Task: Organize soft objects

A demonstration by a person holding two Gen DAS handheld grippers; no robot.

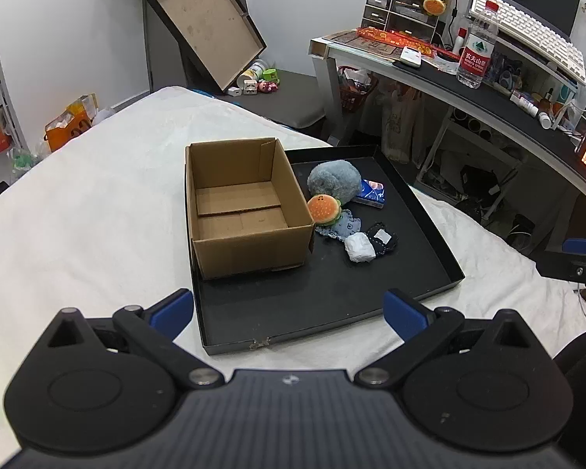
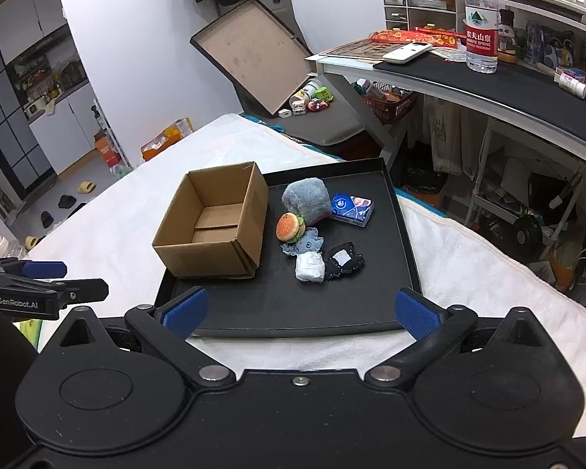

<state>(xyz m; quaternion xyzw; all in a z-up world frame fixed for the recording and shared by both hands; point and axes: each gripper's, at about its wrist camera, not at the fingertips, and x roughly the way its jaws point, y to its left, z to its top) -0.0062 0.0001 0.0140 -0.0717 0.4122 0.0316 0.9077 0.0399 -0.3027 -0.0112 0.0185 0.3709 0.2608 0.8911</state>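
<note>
1. A white blanket [image 1: 78, 203] covers the bed beside a cluttered desk [image 2: 488, 78].
2. Nearest, the left gripper [image 1: 289, 312] and right gripper [image 2: 299, 308] hang spread wide, holding nothing.
3. Beyond lies a black tray [image 1: 332, 305].
4. On it, an empty cardboard box [image 1: 238, 203] stands left of a burger plush [image 2: 290, 227], a grey plush [image 2: 306, 200], small cloth pieces and probably a tissue pack [image 2: 351, 210].

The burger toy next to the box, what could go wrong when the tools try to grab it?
1. The burger toy touches the grey plush and lies partly on the lacy blue cloth, so a wide-open tool might drag those along too.
2. It sits right beside the cardboard box, so a tool finger could bump the box wall and push the light, empty box across the black tray.
3. Both the left tool and right tool face the same pile; they could collide.
</note>
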